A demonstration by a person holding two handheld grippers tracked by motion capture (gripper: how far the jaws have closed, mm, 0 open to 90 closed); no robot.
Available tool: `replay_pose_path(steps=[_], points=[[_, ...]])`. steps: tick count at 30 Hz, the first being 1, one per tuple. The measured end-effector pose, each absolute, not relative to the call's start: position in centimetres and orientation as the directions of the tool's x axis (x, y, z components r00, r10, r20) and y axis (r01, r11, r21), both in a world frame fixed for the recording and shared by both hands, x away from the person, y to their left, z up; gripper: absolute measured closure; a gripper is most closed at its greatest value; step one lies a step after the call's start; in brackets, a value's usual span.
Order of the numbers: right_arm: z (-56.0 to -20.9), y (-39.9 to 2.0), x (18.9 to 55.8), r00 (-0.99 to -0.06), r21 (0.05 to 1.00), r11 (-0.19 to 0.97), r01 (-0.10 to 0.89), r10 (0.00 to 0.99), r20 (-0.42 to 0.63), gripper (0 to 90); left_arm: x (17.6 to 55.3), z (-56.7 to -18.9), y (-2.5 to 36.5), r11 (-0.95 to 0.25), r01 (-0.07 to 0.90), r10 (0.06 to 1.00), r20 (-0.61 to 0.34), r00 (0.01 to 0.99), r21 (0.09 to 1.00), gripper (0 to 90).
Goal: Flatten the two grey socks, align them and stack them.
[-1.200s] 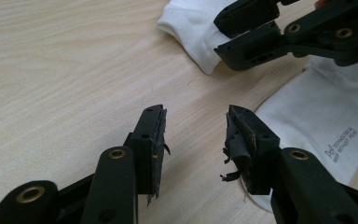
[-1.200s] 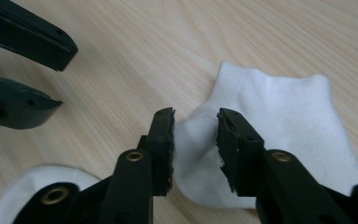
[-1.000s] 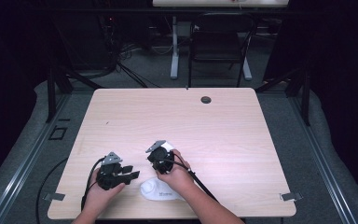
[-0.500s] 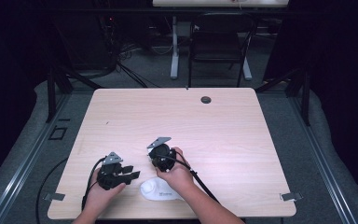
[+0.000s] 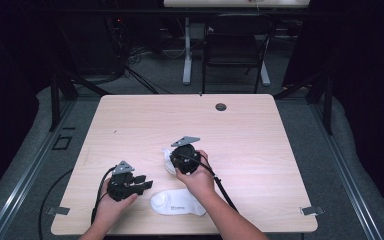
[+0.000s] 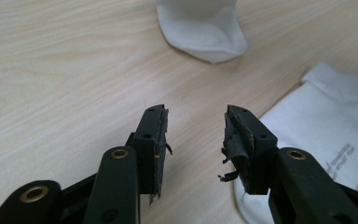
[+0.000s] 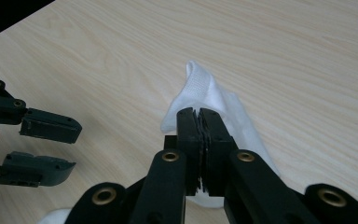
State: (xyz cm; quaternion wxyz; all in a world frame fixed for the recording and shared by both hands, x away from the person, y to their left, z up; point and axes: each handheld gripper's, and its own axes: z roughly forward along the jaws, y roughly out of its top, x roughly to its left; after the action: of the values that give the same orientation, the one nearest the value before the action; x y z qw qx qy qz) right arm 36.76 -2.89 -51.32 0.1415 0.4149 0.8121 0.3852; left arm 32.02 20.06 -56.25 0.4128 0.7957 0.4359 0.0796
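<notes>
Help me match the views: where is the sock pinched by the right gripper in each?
High view: pinched sock, just below mid-picture.
Left gripper view: top centre.
Right gripper view: centre, between shut jaws.
Shared landmark: the other sock, lying flat.

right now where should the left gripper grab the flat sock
Probably at the cuff end. The flat sock lies on the table just right of the open left gripper, and in the left gripper view its ribbed edge sits slightly raised, easier to pinch than the flat middle. Come in low from the left, clear of the right gripper, shut on the other sock.
</notes>
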Motion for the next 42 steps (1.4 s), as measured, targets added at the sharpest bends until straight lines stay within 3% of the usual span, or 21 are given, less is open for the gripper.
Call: replay_pose_path(steps=[8, 15, 22, 33, 42], points=[[-51.8, -4.4, 37.3, -0.572, 0.736, 0.312, 0.601, 0.811, 0.122, 88.1, 33.5, -55.8, 17.3, -0.323, 0.597, 0.754, -0.182, 0.631, 0.734, 67.2], [-52.1, -5.2, 37.4, -0.564, 0.731, 0.310, 0.607, 0.816, 0.122, 88.1, 35.1, -55.5, 14.2, -0.378, 0.562, 0.752, -0.109, 0.650, 0.735, 79.4], [-52.2, -5.9, 37.5, -0.552, 0.739, 0.292, 0.607, 0.824, 0.129, 88.1, 36.4, -55.8, 12.3, -0.386, 0.573, 0.760, -0.103, 0.642, 0.723, 89.1], [-52.1, -6.6, 37.5, -0.543, 0.739, 0.285, 0.611, 0.830, 0.129, 88.1, 37.1, -57.2, 11.4, -0.425, 0.593, 0.764, -0.079, 0.640, 0.684, 89.8], [-51.7, -8.7, 37.8, -0.502, 0.748, 0.266, 0.608, 0.859, 0.102, 88.2, 36.9, -57.3, 13.0, -0.437, 0.598, 0.765, -0.073, 0.640, 0.672, 89.8]])
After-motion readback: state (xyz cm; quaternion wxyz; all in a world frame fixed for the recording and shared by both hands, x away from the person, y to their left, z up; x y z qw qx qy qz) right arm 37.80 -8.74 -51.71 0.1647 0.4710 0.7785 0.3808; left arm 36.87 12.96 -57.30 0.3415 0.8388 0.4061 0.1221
